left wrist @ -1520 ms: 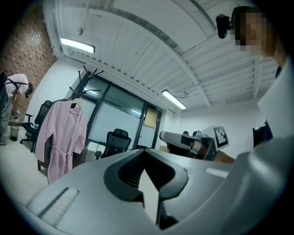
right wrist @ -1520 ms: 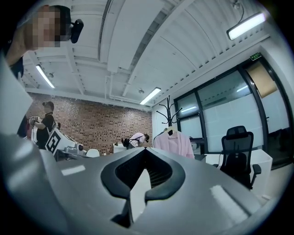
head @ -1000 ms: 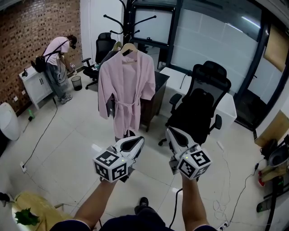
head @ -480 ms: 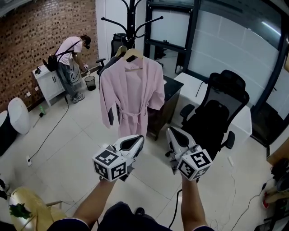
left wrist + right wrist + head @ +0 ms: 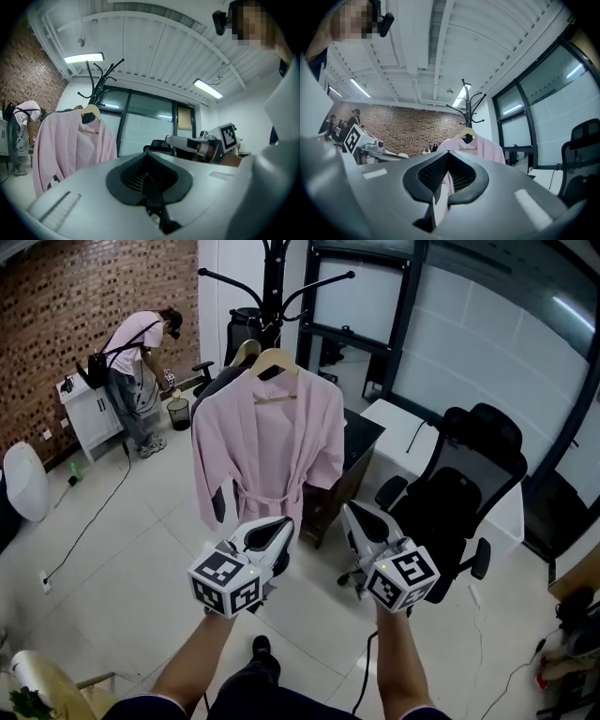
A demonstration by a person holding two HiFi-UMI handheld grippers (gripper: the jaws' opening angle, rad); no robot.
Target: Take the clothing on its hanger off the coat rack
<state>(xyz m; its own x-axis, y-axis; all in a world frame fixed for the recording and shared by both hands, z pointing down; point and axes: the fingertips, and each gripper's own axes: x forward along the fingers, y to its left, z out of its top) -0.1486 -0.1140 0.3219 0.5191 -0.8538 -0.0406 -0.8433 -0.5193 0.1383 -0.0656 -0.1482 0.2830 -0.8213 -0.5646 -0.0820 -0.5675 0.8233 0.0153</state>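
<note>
A pink robe [image 5: 267,446] hangs on a wooden hanger [image 5: 275,362] from the black coat rack [image 5: 274,277], straight ahead of me. My left gripper [image 5: 284,523] and right gripper [image 5: 349,512] are held side by side below the robe's hem and well short of it. Both are shut with nothing between the jaws. The left gripper view has the robe [image 5: 70,145] and hanger [image 5: 91,111] at its left. In the right gripper view the robe [image 5: 485,147] shows just past the closed jaw tips, under the rack [image 5: 468,105].
A second hanger with a dark garment [image 5: 230,371] hangs behind the robe. A dark desk [image 5: 356,442] stands right of the rack, with a black office chair [image 5: 459,493] and white table [image 5: 412,427] further right. A person [image 5: 136,357] bends at a white cabinet [image 5: 84,409] back left.
The head view has come nearer to the rack, and the robe now looks larger and closer. Both grippers stay shut, side by side.
</note>
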